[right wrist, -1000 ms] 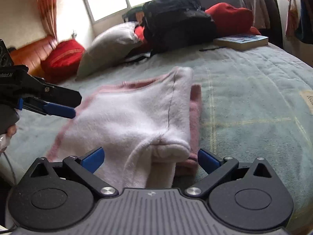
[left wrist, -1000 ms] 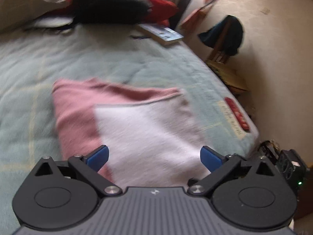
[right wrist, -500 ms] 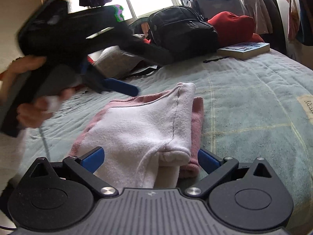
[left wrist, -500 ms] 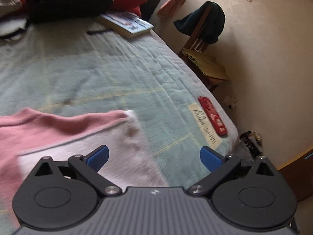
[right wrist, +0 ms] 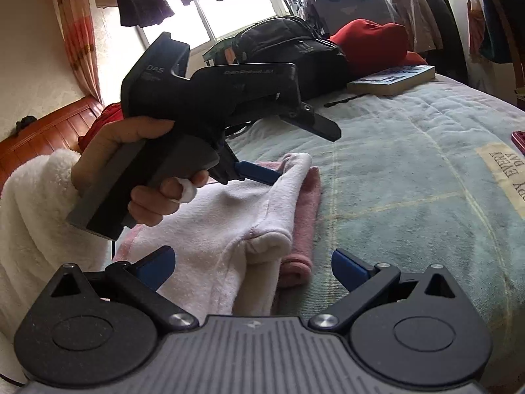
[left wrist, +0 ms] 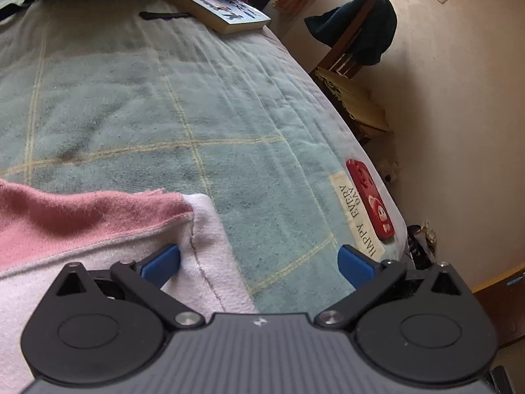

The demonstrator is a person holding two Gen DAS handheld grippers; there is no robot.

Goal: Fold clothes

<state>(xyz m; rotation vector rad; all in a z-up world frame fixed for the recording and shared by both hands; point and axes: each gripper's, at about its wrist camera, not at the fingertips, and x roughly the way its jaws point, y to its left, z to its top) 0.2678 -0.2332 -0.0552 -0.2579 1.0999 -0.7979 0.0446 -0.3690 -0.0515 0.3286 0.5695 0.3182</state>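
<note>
Lying folded on bed (left wrist: 203, 105): one pink-and-white garment (right wrist: 229, 229), white layer over pink, near bed's front edge. Two grippers in view. Left gripper (left wrist: 259, 259) released, jaws spread wide, far white corner of garment between them; its left fingertip (left wrist: 162, 261) over white cloth. Right gripper (right wrist: 252, 262) released too, jaws wide apart, nothing clamped, rolled near end of garment between them. One left hand (right wrist: 131, 170) grips left gripper's handle. One book (left wrist: 223, 10) at bed's far end. One black backpack (right wrist: 288, 52), one red phone (left wrist: 370, 200).
</note>
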